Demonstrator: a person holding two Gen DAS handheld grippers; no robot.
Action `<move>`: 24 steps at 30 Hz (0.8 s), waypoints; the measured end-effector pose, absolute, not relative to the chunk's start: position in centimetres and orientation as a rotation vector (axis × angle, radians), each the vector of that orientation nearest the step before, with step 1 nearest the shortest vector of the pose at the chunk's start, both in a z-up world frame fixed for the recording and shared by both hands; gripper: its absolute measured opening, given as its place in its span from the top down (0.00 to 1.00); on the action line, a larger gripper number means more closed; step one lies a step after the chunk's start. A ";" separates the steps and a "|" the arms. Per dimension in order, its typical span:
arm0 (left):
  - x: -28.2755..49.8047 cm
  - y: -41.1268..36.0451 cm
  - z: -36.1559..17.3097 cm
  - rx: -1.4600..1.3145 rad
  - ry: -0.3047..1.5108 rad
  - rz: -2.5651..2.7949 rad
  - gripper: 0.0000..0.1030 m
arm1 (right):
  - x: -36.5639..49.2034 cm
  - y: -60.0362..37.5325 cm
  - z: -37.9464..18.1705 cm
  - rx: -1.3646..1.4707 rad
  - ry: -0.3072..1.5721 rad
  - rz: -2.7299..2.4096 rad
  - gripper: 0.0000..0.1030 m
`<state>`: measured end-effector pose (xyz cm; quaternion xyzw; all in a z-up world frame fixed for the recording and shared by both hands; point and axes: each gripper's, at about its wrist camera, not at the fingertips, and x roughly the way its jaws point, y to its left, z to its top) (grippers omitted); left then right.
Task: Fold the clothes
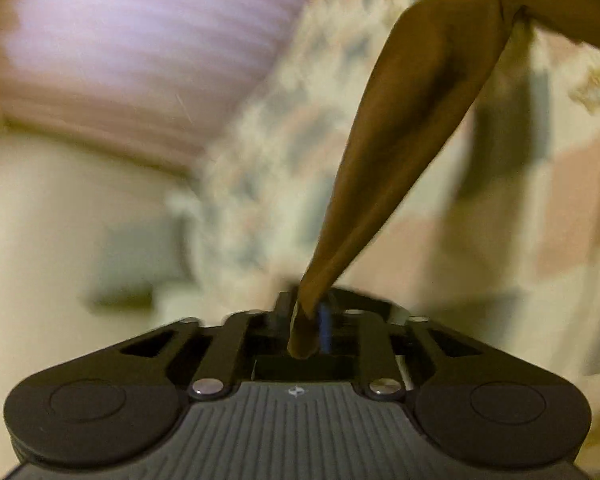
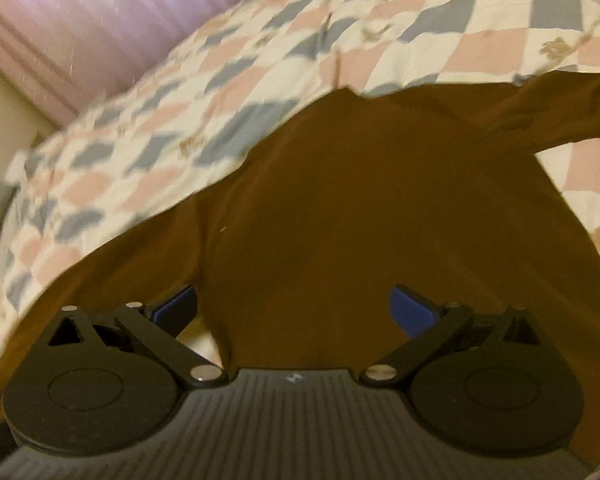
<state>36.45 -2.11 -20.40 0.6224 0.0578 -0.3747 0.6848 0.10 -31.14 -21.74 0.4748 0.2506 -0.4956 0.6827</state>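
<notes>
A brown garment (image 1: 412, 140) stretches in a taut strip from the left gripper (image 1: 306, 320), whose jaws stand nearly together and pinch a bunched fold of the cloth between the pads — the view there is smeared by motion, with a checked bedspread (image 1: 260, 168) blurred behind. Over on the right, the same brown garment (image 2: 340, 208) lies spread across the checked bedspread (image 2: 260, 48), one sleeve (image 2: 540, 116) trailing off to the upper right and a pale purple wall (image 2: 80, 12) at the back. The right gripper (image 2: 294, 312) hangs over the cloth with its blue pads (image 2: 412, 312) wide apart and nothing between them. The fabric looks thin, light and limp: it drapes and creases rather than holding a shape, so it will likely sag wherever it is not supported. A hem or sleeve edge, pinched through a gathered fold, seems the surest place to take hold — flat cloth offers the pads little to bite.
</notes>
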 end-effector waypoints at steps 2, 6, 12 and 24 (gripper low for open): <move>37.1 -1.9 -24.3 1.316 0.317 -0.838 0.58 | 0.8 -30.2 -22.8 1.048 0.643 -1.085 0.01; 39.1 -0.9 -28.1 1.031 0.707 -0.824 0.58 | 1.6 -28.0 -25.6 1.039 0.812 -1.059 0.01; 43.9 5.2 -27.9 0.177 1.177 -0.722 0.38 | 4.3 -26.3 -28.1 1.151 0.877 -0.978 0.01; 50.2 3.2 -35.3 -0.081 1.258 -0.697 0.72 | 9.4 -25.1 -28.6 1.036 0.985 -0.819 0.01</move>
